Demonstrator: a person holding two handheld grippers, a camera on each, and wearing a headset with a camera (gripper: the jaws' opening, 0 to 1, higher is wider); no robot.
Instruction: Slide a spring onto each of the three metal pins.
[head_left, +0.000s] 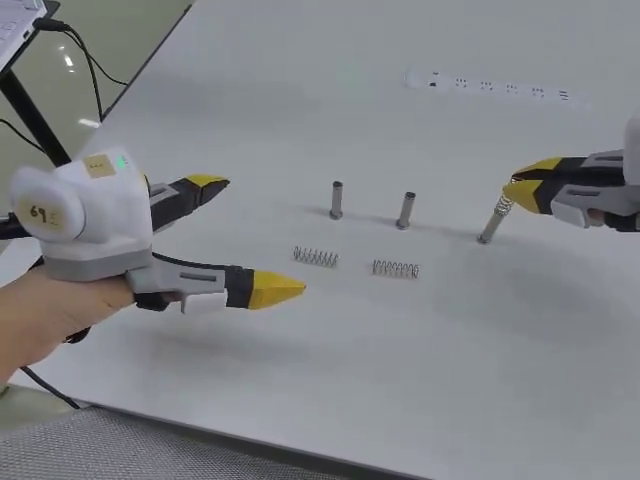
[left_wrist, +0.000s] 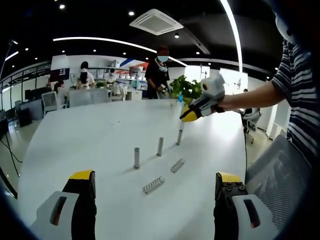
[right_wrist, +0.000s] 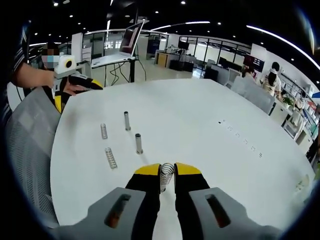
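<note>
- Left gripper (head_left: 262, 237): jaws spread wide with nothing between them, above the table's (head_left: 300, 400) left part.
- Left pin (head_left: 336, 199): short grey metal cylinder, standing, bare.
- Left spring (head_left: 315, 257): fine silver coil lying flat just in front of the left pin, long axis left to right.
- Middle pin (head_left: 406, 210): same kind, standing, bare.
- Middle spring (head_left: 396, 268): same coil lying flat in front of the middle pin, axis left to right.
- Right pin (head_left: 489, 229): leaning, top end toward the right.
- Held spring (head_left: 503, 206): at the right pin's top end, roughly in line with it.
- Right gripper (head_left: 517, 186): yellow-tipped jaws narrow, pinching the held spring.
</note>
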